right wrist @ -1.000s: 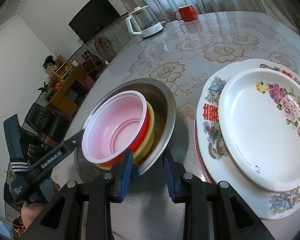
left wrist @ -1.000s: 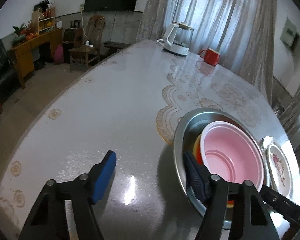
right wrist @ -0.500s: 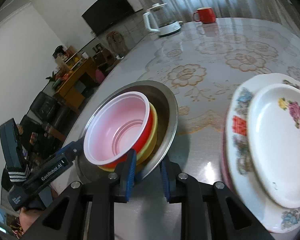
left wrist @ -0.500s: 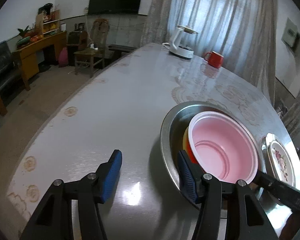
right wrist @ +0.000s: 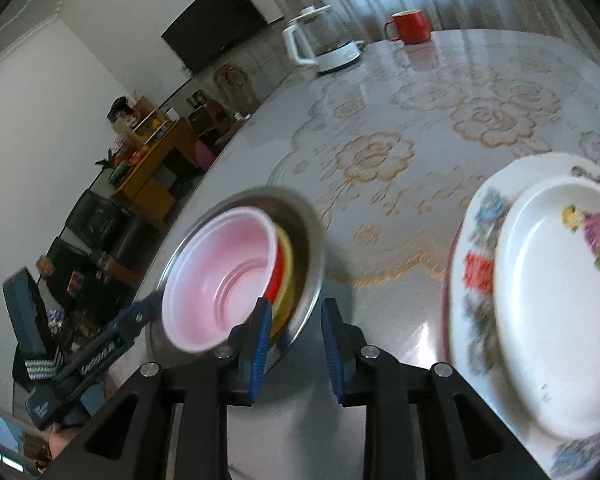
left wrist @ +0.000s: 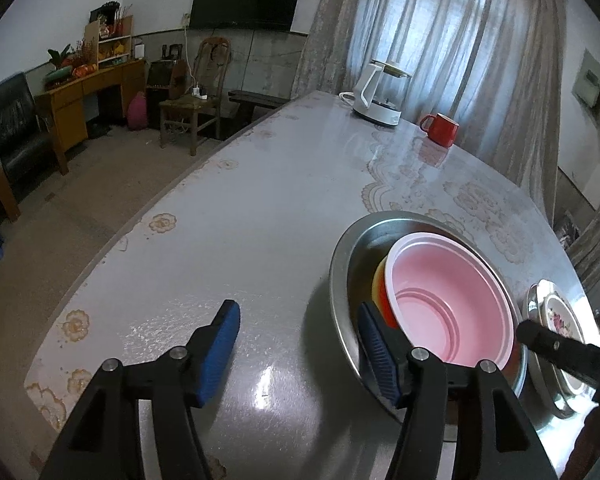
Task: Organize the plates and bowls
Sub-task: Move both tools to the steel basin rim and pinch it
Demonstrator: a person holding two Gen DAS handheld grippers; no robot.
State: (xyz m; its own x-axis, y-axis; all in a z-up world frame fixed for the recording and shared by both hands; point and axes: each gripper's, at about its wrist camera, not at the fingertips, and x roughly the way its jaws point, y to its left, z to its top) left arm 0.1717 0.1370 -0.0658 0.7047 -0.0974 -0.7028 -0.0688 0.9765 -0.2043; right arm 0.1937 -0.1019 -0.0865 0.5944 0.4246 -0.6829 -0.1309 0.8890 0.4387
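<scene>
A steel basin (left wrist: 342, 264) (right wrist: 314, 248) holds a nested stack: a pink bowl (left wrist: 452, 300) (right wrist: 220, 276) on a red bowl and a yellow bowl. My left gripper (left wrist: 296, 344) is open; its right finger is inside the basin's near rim and its left finger is over bare table. My right gripper (right wrist: 294, 336) is open, its jaws straddling the basin's rim without touching it. A small floral plate (right wrist: 560, 300) lies on a larger patterned plate (right wrist: 476, 240) to the right, and the stack also shows in the left wrist view (left wrist: 556, 320).
A white kettle (left wrist: 380, 96) and a red mug (left wrist: 440, 128) stand at the table's far end. The table's left edge (left wrist: 148, 216) drops to the floor. A chair, a desk and a sofa stand beyond it.
Both grippers have drawn back and lifted slightly. The right gripper has opened wider around the basin's rim and swung left. The basin appears further away in both views.
</scene>
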